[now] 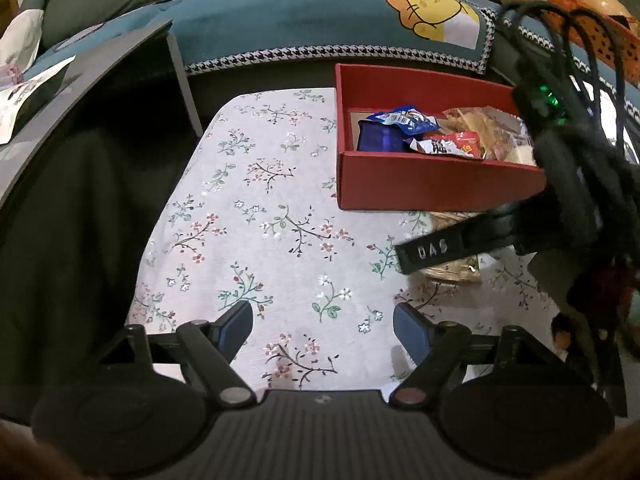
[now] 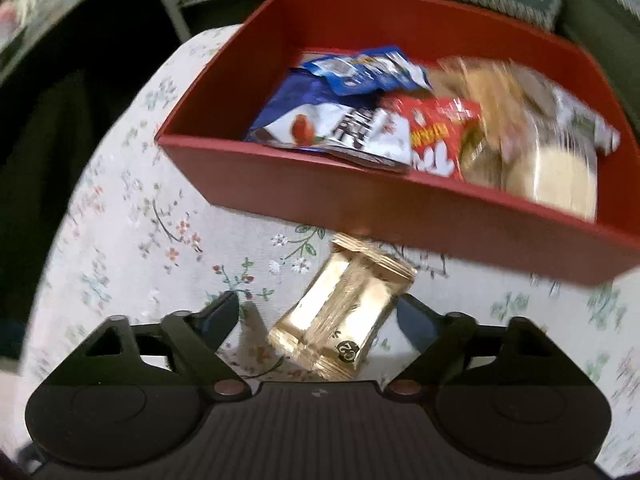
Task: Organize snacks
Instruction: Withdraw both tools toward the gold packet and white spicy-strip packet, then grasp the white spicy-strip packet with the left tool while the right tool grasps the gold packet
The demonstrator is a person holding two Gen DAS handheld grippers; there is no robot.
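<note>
Box (image 2: pixel 360 208) of snacks fills my upper frame; gold packet (image 2: pixel 340 316) lies on the bench just below it, between my right tongs (image 2: pixel 316 316), gaping, not gripping. Light, crinkly, slippery: I'd pinch its long sides. Left tongs (image 1: pixel 322 326) wide, empty.

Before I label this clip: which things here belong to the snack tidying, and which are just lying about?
Part of the job:
- gold snack packet, on the cloth between the right gripper jaws
- red box
- blue packet and red packet inside it

Lying about:
- sofa cushion
- papers
</note>
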